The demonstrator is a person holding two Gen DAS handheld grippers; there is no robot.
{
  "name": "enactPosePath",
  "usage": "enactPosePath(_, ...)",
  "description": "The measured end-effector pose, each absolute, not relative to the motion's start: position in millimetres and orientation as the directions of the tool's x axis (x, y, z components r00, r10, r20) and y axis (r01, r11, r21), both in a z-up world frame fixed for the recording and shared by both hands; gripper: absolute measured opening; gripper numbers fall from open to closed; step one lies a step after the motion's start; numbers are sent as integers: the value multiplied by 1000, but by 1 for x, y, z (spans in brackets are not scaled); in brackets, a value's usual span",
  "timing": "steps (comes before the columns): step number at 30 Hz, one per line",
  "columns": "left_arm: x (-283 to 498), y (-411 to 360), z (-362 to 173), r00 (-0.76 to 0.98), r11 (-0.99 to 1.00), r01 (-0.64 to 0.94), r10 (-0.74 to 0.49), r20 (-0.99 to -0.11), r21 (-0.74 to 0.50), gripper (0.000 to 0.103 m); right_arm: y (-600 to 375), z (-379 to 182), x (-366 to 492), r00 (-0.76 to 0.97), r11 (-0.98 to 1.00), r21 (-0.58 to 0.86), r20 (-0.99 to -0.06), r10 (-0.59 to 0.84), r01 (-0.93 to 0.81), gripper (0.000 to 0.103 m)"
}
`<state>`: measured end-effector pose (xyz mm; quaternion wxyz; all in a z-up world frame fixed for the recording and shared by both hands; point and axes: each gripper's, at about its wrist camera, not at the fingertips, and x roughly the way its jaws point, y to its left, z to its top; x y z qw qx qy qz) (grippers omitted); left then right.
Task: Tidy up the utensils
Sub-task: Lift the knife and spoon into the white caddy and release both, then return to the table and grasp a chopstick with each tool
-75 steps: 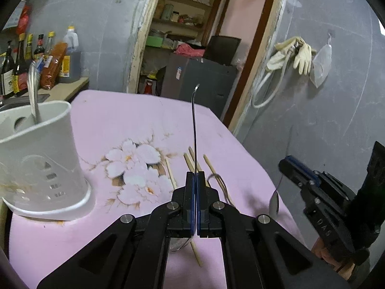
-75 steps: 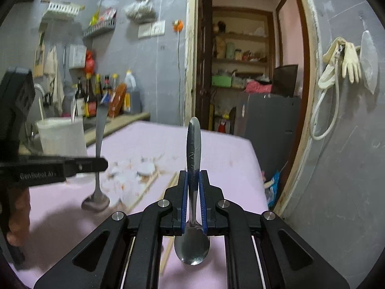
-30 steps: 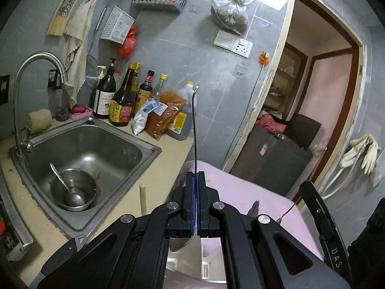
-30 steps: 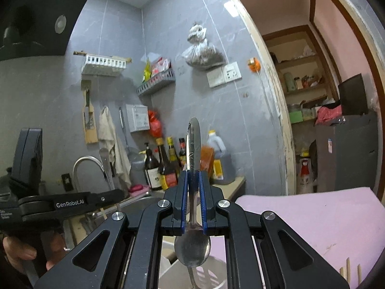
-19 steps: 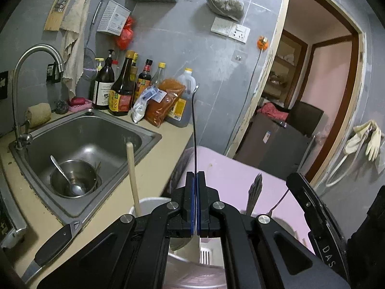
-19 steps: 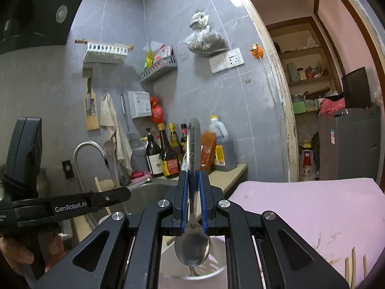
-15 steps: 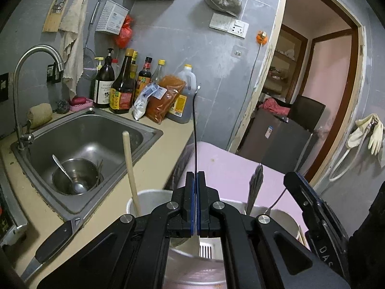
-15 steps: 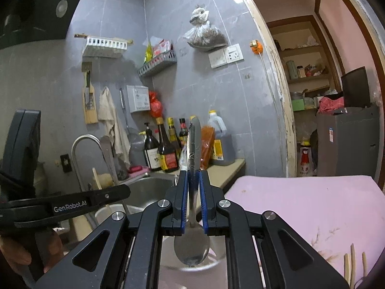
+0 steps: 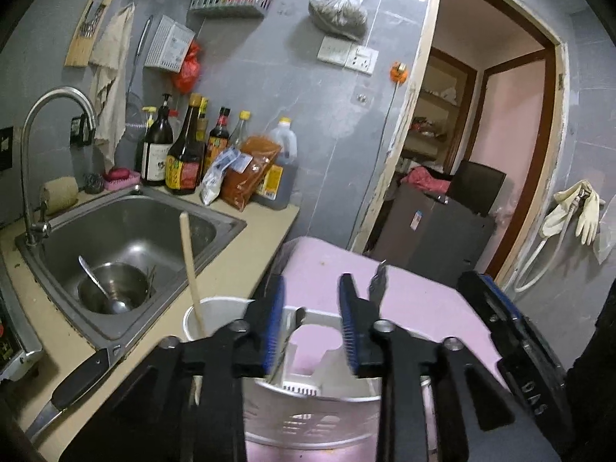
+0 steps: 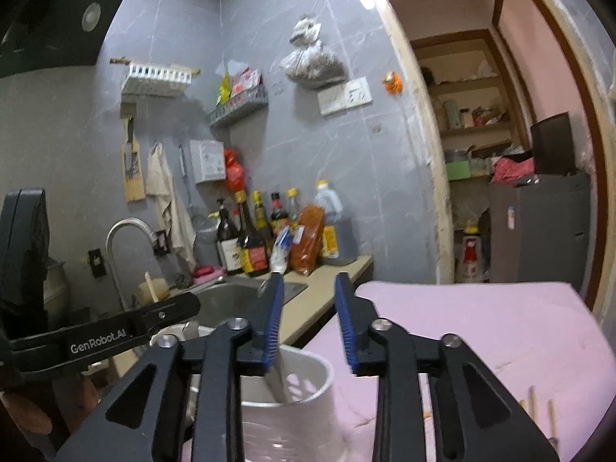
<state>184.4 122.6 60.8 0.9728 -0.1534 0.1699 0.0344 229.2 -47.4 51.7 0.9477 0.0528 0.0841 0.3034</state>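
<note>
1. Jaws of the left gripper (image 9: 312,323) stand apart with nothing pressed between the blue pads (image 9: 274,323) — they have just been opening, and a blurred spoon handle (image 9: 287,340) slants down past the left pad into the holder below.
2. Jaws of the right gripper (image 10: 308,321) are likewise parted and have just been opening; a blurred spoon (image 10: 278,379) leans at the left pad's lower end, its lower part inside the holder, and whether pad and spoon touch cannot be told.
3. White utensil holder (image 9: 308,415) sits directly under both grippers at 6 o'clock in each wrist view, on the pink cloth (image 9: 419,308).
4. Wooden handle (image 9: 190,265) stands tilted in the holder's left compartment, at about 10 o'clock from the left gripper.
5. Dark utensil tip (image 9: 378,283) rises just beside the left gripper's right pad, at 1 o'clock.
6. Chopsticks (image 10: 539,412) lie on the cloth at 4 o'clock in the right wrist view, well apart from the holder.
7. Steel sink (image 9: 127,246) — with a bowl (image 9: 113,288) and a spoon in it — lies at 9 o'clock from the left gripper; a knife (image 9: 73,389) rests on the counter at 8 o'clock.
</note>
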Motion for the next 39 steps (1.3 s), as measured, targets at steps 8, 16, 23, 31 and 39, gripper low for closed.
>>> enactPosePath(8, 174, 93, 89, 971, 964, -49, -16, -240, -262, 66, -99, 81, 209, 878, 878, 85, -53, 476, -471, 65)
enactPosePath(16, 169, 57, 101, 982, 972, 20, -63, -179, -235, 94, -162, 99, 185, 938, 937, 49, -8, 346, -345, 95)
enactPosePath(23, 171, 30, 89, 972, 969, 84, -130, -193, -231, 100, -205, 93, 169, 969, 969, -8, -29, 245, -245, 103)
enactPosePath(31, 176, -10, 64, 934, 973, 160, -205, -292, -168, 100, -236, 69, 168, 976, 982, -27, -117, 182, -186, 103)
enactPosePath(39, 191, -41, 24, 847, 969, 213, -246, -471, -123, 100, -253, 39, 184, 940, 980, -23, -290, 180, -195, 103)
